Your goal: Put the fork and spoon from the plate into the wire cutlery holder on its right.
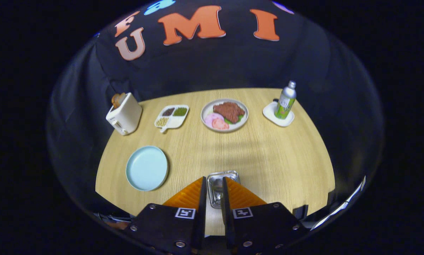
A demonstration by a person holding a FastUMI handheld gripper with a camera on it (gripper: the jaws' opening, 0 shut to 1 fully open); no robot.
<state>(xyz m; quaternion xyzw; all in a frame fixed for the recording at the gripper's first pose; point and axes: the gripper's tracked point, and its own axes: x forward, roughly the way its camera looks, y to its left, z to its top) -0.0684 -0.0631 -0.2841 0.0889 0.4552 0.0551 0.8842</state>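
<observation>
The tongs (214, 189) are sitting nearly closed, just a narrow slot between the fingers, and a shiny metal thing (221, 184) is showing through that slot. Looks like a small steel tray or holder, honestly can't tell which, or whether the fingers are actually pinching anything. No fork or spoon I can make out.

Using the blue plate (147, 168) as the landmark: it's lying bare on the desk (268, 156), just left of the tongs. Beyond it a toaster (124, 113) is standing near the far left edge, a divided dish (171, 116) of beans right of that, then a food plate (224, 114), and a bottle (285, 100) on a white coaster (278, 114) far right.

Plenty of bare wood is lying ahead of the tongs and off to the right.
</observation>
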